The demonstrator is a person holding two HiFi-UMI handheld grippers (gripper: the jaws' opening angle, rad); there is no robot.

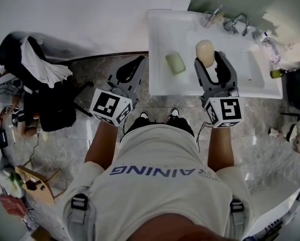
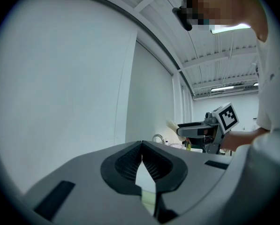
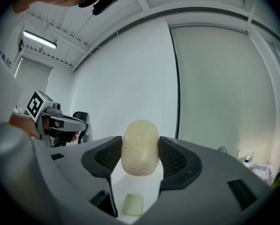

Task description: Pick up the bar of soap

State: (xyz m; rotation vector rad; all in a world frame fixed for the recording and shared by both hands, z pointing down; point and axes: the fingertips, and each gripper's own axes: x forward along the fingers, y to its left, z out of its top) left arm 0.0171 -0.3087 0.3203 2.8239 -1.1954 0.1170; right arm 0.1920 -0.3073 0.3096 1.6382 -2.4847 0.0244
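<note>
A cream oval bar of soap (image 1: 205, 51) hangs above the white sink (image 1: 160, 34), and my right gripper (image 1: 210, 60) is shut on it. In the right gripper view the cream soap (image 3: 140, 147) is squeezed upright between the two ribbed pads. A second, pale green bar of soap (image 1: 175, 63) lies flat on the sink's left ledge; it also shows below the jaws as the green bar (image 3: 132, 204). My left gripper (image 1: 131, 70) is over the floor just left of the sink. Its jaws (image 2: 142, 148) are shut with nothing between them.
A chrome faucet (image 1: 238, 22) stands at the sink's back. Small bottles (image 1: 271, 48) sit at the sink's right end. A dark chair with clothes and a white cloth (image 1: 39, 79) stands at the left. The floor is grey marble tile (image 1: 89, 129).
</note>
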